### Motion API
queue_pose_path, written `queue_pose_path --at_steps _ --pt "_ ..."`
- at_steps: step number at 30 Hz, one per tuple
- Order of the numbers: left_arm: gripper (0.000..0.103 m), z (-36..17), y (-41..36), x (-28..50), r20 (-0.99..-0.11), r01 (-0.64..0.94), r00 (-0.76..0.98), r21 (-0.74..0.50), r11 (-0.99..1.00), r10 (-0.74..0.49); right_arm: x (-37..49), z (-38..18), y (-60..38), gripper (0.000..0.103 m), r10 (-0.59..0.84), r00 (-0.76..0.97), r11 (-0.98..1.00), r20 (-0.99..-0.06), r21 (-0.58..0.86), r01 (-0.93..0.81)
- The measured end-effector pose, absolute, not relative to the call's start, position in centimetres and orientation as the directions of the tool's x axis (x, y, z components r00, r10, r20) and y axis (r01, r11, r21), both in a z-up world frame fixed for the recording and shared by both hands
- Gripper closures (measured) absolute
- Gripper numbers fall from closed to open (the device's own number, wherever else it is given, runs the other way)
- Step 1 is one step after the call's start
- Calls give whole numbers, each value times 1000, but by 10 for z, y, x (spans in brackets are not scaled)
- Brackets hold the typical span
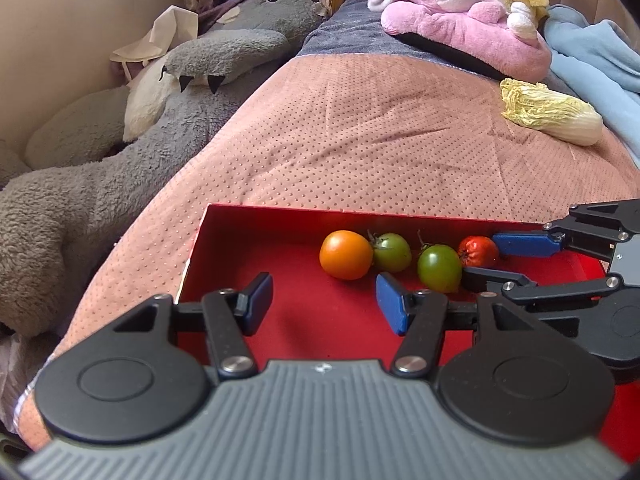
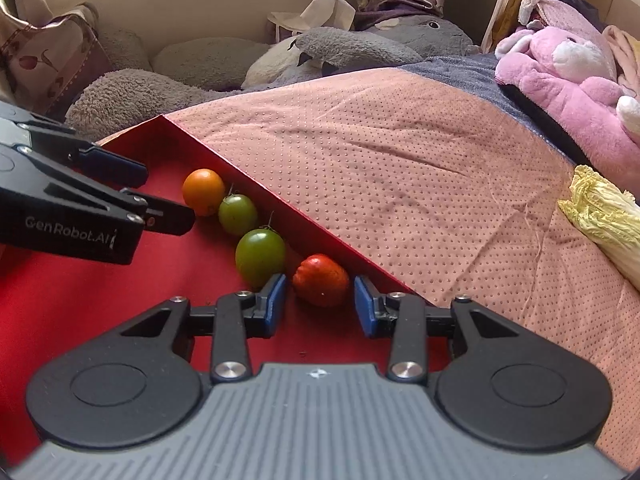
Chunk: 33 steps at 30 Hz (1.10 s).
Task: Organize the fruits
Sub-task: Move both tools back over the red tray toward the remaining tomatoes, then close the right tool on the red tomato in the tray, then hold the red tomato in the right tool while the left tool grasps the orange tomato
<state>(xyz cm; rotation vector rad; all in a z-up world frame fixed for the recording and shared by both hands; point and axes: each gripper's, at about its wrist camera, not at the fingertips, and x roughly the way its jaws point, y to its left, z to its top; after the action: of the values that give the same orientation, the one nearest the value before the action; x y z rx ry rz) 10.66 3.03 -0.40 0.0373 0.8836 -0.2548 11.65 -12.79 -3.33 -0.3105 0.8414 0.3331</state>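
A red tray (image 1: 248, 248) lies on the bed, also in the right wrist view (image 2: 60, 300). Along its far wall sit an orange tomato (image 1: 345, 254) (image 2: 203, 191), two green tomatoes (image 1: 392, 252) (image 1: 439, 268) (image 2: 237, 214) (image 2: 260, 257) and a red fruit (image 1: 478, 250) (image 2: 320, 280). My left gripper (image 1: 325, 303) (image 2: 166, 194) is open and empty above the tray floor, short of the orange tomato. My right gripper (image 2: 320, 304) (image 1: 486, 258) is open, with its fingers on either side of the red fruit without closing on it.
The tray rests on a pink dotted bedspread (image 1: 360, 132). A napa cabbage (image 1: 552, 114) (image 2: 604, 216) lies at the right. A large grey plush (image 1: 120, 152) lines the left edge, and a pink plush rabbit (image 1: 460, 12) (image 2: 568, 76) and a blue blanket (image 1: 596, 52) lie at the back.
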Motion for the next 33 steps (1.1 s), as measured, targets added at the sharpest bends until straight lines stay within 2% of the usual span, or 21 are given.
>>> queue_pose_path --at_steps 2,4,9,16,20,22,23,25,27,30,33 --pt "43 -5 29 107 -768 240 607 -69 968 -205 119 -36 -128 58 162 618 905 -769 -135 -404" --pt "43 -5 28 108 -768 241 607 -68 968 -205 118 -39 -131 66 175 621 910 -764 -116 -399" --pt "43 -8 26 112 -772 240 605 -56 969 -195 106 -37 -137 66 192 636 927 -747 -74 -367" --pt "43 -14 16 123 -775 277 605 -14 961 -185 65 -31 -158 66 246 632 960 -735 94 -265" --pt "43 -15 11 125 -766 306 612 0 952 -197 41 -30 -163 66 254 636 963 -729 132 -234" --pt "50 -15 11 125 -767 322 604 -14 947 -217 32 -30 -166 66 256 636 964 -728 143 -225" --pt "61 -15 10 124 -767 335 596 -29 942 -235 27 -31 -166 66 254 636 965 -728 145 -220" --pt "64 -16 9 122 -766 342 598 -23 940 -236 20 -31 -168 66 254 635 966 -729 153 -210" --pt "71 -16 10 123 -766 327 601 -24 945 -227 15 -32 -170 66 252 636 967 -729 159 -200" --pt "73 -14 15 123 -763 314 595 -68 947 -252 7 -30 -171 66 254 639 967 -726 168 -193" --pt "73 -11 16 117 -757 310 607 -53 949 -241 1 -26 -171 66 256 645 966 -720 171 -192"
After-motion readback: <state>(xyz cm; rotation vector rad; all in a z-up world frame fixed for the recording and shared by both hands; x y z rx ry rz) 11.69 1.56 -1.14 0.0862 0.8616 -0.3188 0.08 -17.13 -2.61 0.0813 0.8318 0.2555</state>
